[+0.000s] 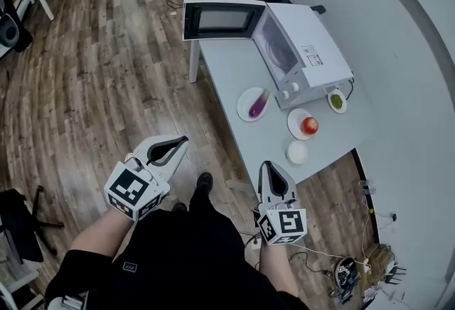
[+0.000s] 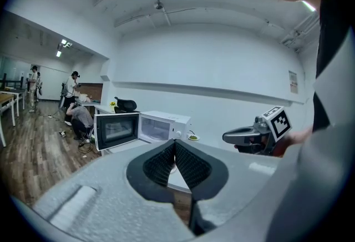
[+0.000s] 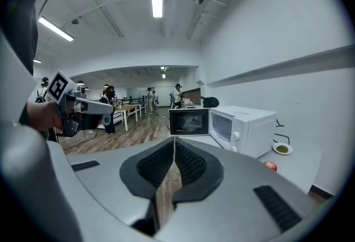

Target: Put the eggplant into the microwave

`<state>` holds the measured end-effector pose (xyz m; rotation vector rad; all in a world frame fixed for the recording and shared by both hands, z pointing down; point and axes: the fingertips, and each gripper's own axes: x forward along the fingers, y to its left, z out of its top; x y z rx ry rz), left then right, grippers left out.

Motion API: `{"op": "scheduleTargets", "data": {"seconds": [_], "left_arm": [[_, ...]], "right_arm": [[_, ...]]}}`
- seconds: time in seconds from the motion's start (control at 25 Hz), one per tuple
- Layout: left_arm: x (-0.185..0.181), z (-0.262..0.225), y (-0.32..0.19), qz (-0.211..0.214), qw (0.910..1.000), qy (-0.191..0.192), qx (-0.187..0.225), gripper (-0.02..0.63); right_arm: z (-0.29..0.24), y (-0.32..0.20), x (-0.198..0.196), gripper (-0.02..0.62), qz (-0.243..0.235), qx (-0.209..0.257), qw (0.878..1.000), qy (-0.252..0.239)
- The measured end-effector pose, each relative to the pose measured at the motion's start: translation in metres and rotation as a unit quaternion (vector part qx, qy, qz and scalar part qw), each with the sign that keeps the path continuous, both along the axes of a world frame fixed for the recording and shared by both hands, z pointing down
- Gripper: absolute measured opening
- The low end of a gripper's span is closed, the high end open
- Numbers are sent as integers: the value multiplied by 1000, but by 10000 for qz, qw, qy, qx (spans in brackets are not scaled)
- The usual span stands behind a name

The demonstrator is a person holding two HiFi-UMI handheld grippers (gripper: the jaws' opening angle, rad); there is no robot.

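One eggplant (image 1: 259,103) on a plate (image 1: 244,98) on the white counter (image 1: 227,67), just beside the single microwave (image 1: 306,45), door open. Three plates total; one holds a red fruit (image 1: 309,124). Left tool (image 1: 182,141) and right tool (image 1: 269,167) both closed, empty, short of the counter. Wooden floor (image 1: 106,88).
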<state>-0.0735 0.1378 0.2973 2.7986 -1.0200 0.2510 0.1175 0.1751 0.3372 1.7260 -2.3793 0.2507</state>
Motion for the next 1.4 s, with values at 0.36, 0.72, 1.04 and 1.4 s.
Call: {"op": "scheduleTargets", "data": {"seconds": [0.36,0.72,1.04,1.4], "left_arm": [[46,8,-65,-98,9995,-242,-152,9],[73,31,-117,32,9993,-333,-187,9],[92,79,-161,398,9972,-484,-406,9],[121,127,-202,714,9942,-594,-539,9]], "right_arm": [[36,-70,45,18,-155,-280,9988,358],[74,-124,67,18,-305,-507,9928,1037],[121,-157,79,18,-100,-851,9868,1377],[203,-188,83,18,-329,-1348,9612,2385]]}}
